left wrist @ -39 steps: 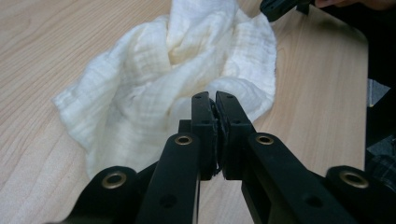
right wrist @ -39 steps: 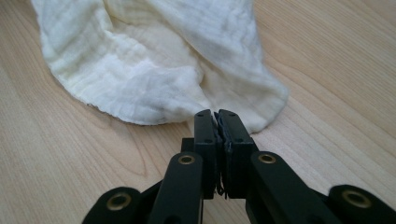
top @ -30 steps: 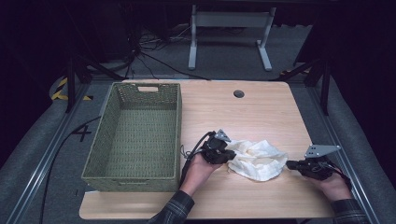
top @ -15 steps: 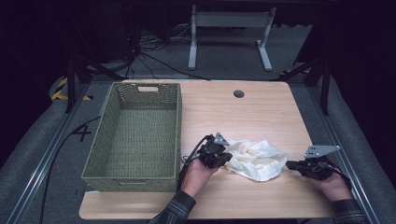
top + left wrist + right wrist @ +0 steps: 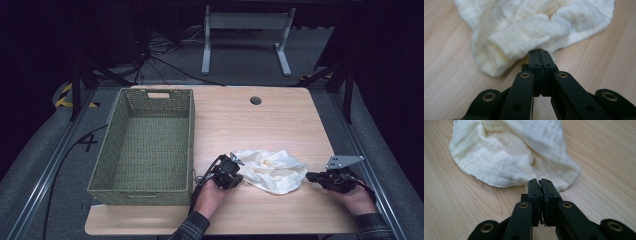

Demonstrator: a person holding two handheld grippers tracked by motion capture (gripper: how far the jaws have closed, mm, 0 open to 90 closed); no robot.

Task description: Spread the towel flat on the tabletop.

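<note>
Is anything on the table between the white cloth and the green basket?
Yes: the left gripper, jaws shut at the crumpled white cloth's edge, sits between it and the green woven basket. Otherwise bare wooden table.

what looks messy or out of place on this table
Only the cream cloth: it lies crumpled in a loose heap on the wooden table, right of the green basket, not folded or flat. Both hand-held grippers, left and right, sit shut at its edges. Nothing looks spilled or damaged.
</note>
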